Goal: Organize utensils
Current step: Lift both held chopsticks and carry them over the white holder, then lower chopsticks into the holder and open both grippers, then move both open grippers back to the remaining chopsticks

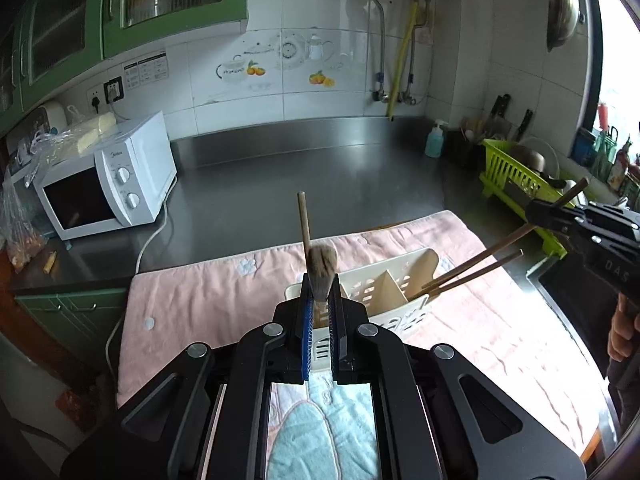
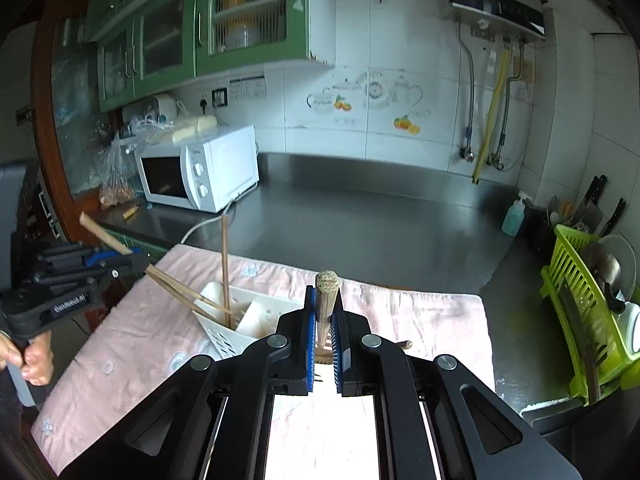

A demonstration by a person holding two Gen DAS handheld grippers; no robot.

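The white slotted utensil holder [image 1: 384, 300] sits on my pink towel [image 1: 208, 296], its divided compartments holding a pale wooden spatula [image 1: 424, 268] and two chopsticks [image 1: 480, 268] leaning out to the right. My left gripper [image 1: 320, 300] is clamped on a chopstick [image 1: 304, 224] just near the holder; my right gripper [image 2: 325, 312] is clamped on another one [image 2: 326, 300]. Far left stands a microwave [image 1: 108, 184]; far right, a green dish rack [image 1: 516, 176] holding dishes.
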